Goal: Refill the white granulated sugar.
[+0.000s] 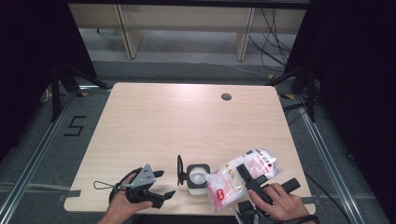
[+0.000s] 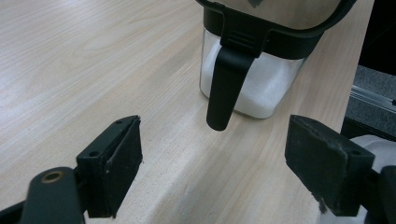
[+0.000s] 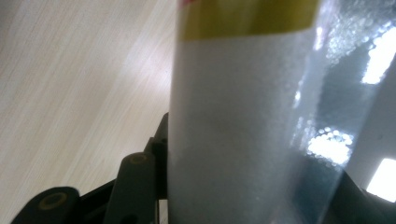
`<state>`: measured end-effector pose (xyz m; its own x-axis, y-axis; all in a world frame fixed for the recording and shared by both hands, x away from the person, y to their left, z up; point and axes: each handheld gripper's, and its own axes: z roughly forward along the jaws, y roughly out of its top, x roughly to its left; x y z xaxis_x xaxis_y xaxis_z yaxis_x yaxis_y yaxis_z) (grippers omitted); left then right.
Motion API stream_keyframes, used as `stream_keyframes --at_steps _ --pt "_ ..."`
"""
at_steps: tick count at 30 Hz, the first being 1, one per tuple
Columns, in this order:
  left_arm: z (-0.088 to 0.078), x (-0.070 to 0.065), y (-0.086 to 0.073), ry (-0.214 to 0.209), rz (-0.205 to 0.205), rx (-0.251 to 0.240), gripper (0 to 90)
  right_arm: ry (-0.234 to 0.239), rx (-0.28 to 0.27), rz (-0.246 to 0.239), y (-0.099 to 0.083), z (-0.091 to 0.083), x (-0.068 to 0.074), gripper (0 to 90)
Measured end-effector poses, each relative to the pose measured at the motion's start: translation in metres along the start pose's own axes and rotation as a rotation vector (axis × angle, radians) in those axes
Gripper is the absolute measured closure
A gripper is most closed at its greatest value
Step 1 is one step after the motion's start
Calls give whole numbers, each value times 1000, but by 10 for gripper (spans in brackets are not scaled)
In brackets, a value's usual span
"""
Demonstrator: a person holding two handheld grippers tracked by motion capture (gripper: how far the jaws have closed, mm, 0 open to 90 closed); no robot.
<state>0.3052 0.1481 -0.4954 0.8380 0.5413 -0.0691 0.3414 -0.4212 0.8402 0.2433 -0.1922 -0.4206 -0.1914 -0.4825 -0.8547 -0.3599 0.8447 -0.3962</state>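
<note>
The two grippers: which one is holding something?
The right gripper, in the hand at the table's right edge: its jaws squeeze the plastic bag of white grains, tilted toward the jar. The left gripper holds nothing, jaws open.

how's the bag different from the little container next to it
The bag is soft clear plastic with red print, tilted on its side and gripped by the right gripper; the container is a rigid, square, clear-walled box with a black rim, standing upright on the table, untouched. The bag looks larger. The container's black lid is flipped open. Both hold something white and granular.
</note>
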Motion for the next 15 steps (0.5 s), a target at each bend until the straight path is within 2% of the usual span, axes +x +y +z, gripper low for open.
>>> stream_keyframes --at_steps 2,4,8,10,12,15 --pt "0 -1 0 1 -12 1 187 -1 -7 12 -1 0 0 576" --pt "0 -1 0 2 -11 0 187 1 -1 1 0 0 0 578" --pt "0 0 0 4 3 -1 187 1 -7 14 0 1 2 580" --pt "0 0 0 0 6 0 187 2 -6 -4 0 1 1 584" --pt "0 0 0 0 4 1 187 3 -9 9 0 1 1 585" --pt "0 0 0 2 -3 0 187 1 -1 2 0 0 0 588"
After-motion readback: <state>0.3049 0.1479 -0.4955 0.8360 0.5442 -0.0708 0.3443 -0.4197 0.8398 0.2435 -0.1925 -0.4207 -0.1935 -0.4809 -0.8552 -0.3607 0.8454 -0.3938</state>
